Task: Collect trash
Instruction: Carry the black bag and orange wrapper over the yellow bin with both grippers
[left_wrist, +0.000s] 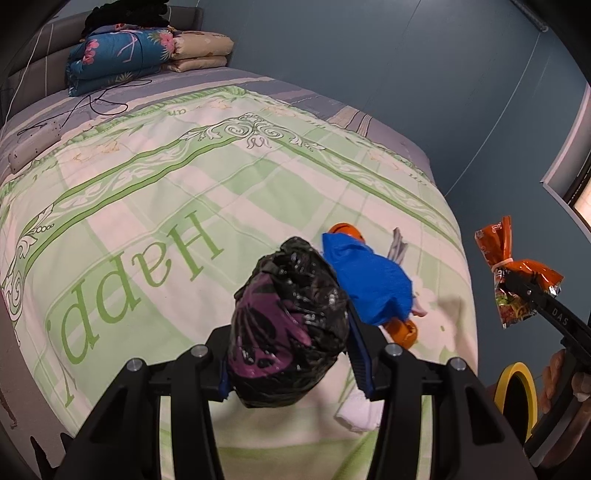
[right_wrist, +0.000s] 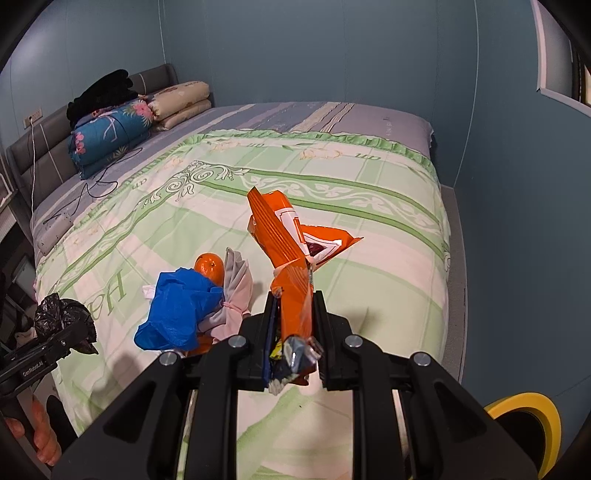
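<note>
The left gripper (left_wrist: 291, 325) was closed tight on a crumpled black plastic bag (left_wrist: 288, 325). It held the bag up above the bed (left_wrist: 147, 206), probably so the bag could be carried off as trash. The right gripper (right_wrist: 295, 325) was squeezed shut on an orange snack packet (right_wrist: 291, 251) that was tied in the middle with a rubber band. That packet was up in the air too, above the green and white bedspread (right_wrist: 369, 258).

Down by the right gripper sat a bin with a yellow rim (right_wrist: 532, 410). It stood just beside the bed. I think the bin was the place for the trash, and that is why both things were lifted off the bed.

More stuff lay on the bedspread. There was one blue plastic bag (right_wrist: 177, 314), all scrunched up. One orange (right_wrist: 210, 267) sat whole just behind it, touching it. Something else orange (left_wrist: 402, 332) peeked out from under the blue bag, maybe peel, but I could not tell. One pink and grey cloth bundle (right_wrist: 232, 295) lay beside the blue bag, tied with a band. A white crumpled tissue (left_wrist: 358, 410) lay near the bed's edge.

So two pieces of trash were held, one in each gripper, and one bin waited.

Far away at the head of the bed were two folded blankets (right_wrist: 110, 133) side by side, with dark clothes piled on top.
</note>
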